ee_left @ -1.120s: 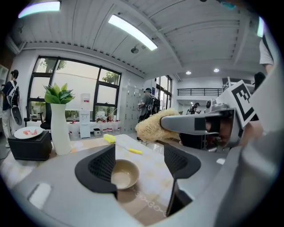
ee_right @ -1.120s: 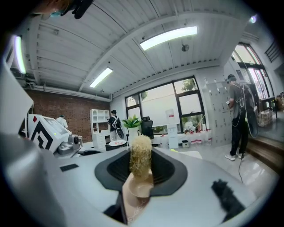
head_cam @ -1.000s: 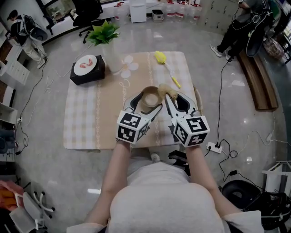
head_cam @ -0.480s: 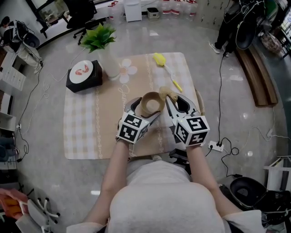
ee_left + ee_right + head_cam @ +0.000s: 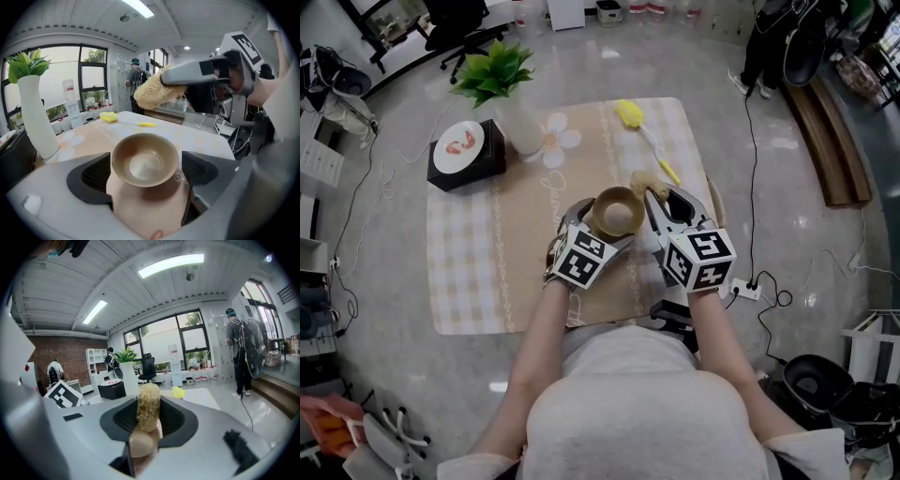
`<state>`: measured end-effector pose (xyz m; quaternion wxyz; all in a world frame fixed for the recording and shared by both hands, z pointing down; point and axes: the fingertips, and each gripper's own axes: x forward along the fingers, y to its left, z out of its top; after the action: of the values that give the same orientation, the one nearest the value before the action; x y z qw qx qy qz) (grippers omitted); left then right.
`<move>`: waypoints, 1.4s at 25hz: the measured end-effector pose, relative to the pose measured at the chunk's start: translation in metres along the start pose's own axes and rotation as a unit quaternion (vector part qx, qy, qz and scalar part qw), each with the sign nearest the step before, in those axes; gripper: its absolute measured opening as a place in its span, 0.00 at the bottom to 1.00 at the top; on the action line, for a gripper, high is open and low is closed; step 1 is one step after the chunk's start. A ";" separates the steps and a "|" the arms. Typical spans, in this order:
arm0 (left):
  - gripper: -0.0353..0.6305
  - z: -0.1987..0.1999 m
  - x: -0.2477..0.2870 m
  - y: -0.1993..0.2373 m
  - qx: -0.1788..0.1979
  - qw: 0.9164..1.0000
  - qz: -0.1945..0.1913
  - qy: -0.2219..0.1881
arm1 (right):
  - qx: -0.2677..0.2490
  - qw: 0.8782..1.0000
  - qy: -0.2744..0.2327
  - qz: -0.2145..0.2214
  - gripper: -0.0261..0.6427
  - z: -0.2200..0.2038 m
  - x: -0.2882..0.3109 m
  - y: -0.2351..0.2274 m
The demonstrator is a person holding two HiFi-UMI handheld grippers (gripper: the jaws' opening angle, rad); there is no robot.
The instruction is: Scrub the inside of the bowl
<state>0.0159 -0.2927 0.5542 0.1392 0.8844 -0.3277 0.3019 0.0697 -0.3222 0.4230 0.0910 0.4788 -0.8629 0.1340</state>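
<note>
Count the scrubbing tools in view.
2: a loofah scrubber clamped in the right claw, and a yellow brush lying on the far side of the tablecloth. None appear hidden.

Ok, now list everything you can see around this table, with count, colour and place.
tan round bowl: 1, tan, near middle, between the left claw's jaws
straw-coloured fibrous scrubber: 1, pale yellow, in the right claw
yellow-headed long brush: 1, yellow, far right of cloth
tall white vase: 1, white, green plant, far left
black box: 1, black, left of vase
round white plate: 1, white, on box
beige checked tablecloth: 1, covers table
standing person: 1, dark clothes, beyond table
left claw: grey, just been opening, around bowl
right claw: grey, shut on scrubber
</note>
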 end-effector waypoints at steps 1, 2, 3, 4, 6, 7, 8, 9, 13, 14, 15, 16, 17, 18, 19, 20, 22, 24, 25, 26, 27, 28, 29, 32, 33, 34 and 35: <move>0.76 -0.003 0.002 0.000 0.001 1.000 -0.001 0.005 | 0.001 1.000 0.001 -0.001 0.19 0.000 0.001 -0.001; 0.76 -0.004 0.004 0.000 0.002 1.000 -0.001 0.007 | 0.002 1.000 0.003 -0.002 0.19 -0.001 0.003 -0.002; 0.76 -0.005 0.005 0.001 0.004 1.000 0.001 0.010 | 0.003 1.000 0.004 -0.002 0.19 -0.001 0.004 -0.002; 0.76 -0.006 0.005 0.002 0.005 1.000 0.004 0.012 | 0.004 1.000 0.005 -0.002 0.19 -0.002 0.005 -0.002; 0.76 -0.008 0.006 0.004 0.006 1.000 0.007 0.015 | 0.004 1.000 0.007 -0.002 0.19 -0.004 0.006 -0.001; 0.76 -0.008 0.006 0.004 0.006 1.000 0.008 0.015 | 0.004 1.000 0.009 -0.002 0.19 -0.005 0.006 -0.001; 0.76 -0.008 0.006 0.004 0.006 1.000 0.008 0.015 | 0.004 1.000 0.010 -0.001 0.19 -0.006 0.006 0.000; 0.76 -0.008 0.006 0.004 0.007 1.000 0.008 0.015 | 0.003 1.000 0.013 0.002 0.19 -0.006 0.006 0.001; 0.75 -0.007 0.005 0.003 0.009 1.000 0.008 0.014 | -0.017 0.997 0.043 0.059 0.19 -0.011 0.011 0.015; 0.75 -0.007 0.005 0.003 0.009 1.000 0.007 0.013 | -0.028 0.994 0.059 0.083 0.19 -0.014 0.013 0.022; 0.75 -0.007 0.006 0.004 0.009 1.000 0.007 0.013 | -0.042 0.990 0.077 0.108 0.19 -0.017 0.017 0.030; 0.75 -0.007 0.006 0.004 0.009 1.000 0.007 0.012 | -0.057 0.985 0.096 0.131 0.19 -0.020 0.020 0.037; 0.75 -0.007 0.006 0.004 0.009 1.000 0.007 0.012 | -0.072 0.979 0.114 0.150 0.19 -0.024 0.024 0.044; 0.75 -0.007 0.006 0.004 0.009 1.000 0.006 0.012 | -0.086 0.974 0.130 0.165 0.19 -0.027 0.028 0.050; 0.75 -0.007 0.006 0.004 0.009 1.000 0.006 0.012 | -0.099 0.969 0.142 0.176 0.19 -0.030 0.032 0.055; 0.75 -0.007 0.006 0.003 0.009 1.000 0.005 0.012 | -0.109 0.965 0.153 0.184 0.19 -0.033 0.036 0.058; 0.75 -0.007 0.006 0.003 0.010 1.000 0.004 0.012 | -0.118 0.959 0.169 0.194 0.19 -0.035 0.045 0.061; 0.75 -0.008 0.006 0.003 0.011 1.000 0.003 0.013 | -0.114 0.956 0.182 0.200 0.19 -0.036 0.055 0.060; 0.75 -0.008 0.006 0.003 0.011 1.000 0.003 0.013 | -0.112 0.954 0.188 0.202 0.19 -0.036 0.060 0.059; 0.75 -0.007 0.006 0.003 0.010 1.000 0.003 0.013 | -0.114 0.952 0.196 0.204 0.19 -0.037 0.066 0.057; 0.75 -0.007 0.006 0.004 0.010 1.000 0.003 0.013 | -0.118 0.950 0.205 0.204 0.19 -0.039 0.071 0.055; 0.75 -0.007 0.006 0.004 0.010 1.000 0.003 0.013 | -0.124 0.947 0.215 0.204 0.19 -0.041 0.075 0.054; 0.75 -0.007 0.006 0.004 0.010 1.000 0.002 0.013 | -0.129 0.944 0.225 0.205 0.19 -0.044 0.079 0.053; 0.75 -0.008 0.006 0.004 0.008 1.000 0.002 0.014 | -0.138 0.934 0.250 0.214 0.19 -0.052 0.086 0.054; 0.75 -0.007 0.006 0.005 0.007 1.000 0.002 0.013 | -0.139 0.932 0.256 0.217 0.19 -0.053 0.088 0.055; 0.75 -0.007 0.006 0.005 0.004 1.000 0.002 0.012 | -0.140 0.930 0.260 0.219 0.19 -0.054 0.090 0.055; 0.75 -0.007 0.006 0.005 0.001 1.000 0.002 0.011 | -0.143 0.928 0.264 0.220 0.19 -0.055 0.091 0.056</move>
<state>0.0130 -0.2966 0.5632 0.1416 0.8807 -0.3275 0.3117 -0.0237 -0.3496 0.4930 0.3515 0.2063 -0.9013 0.1471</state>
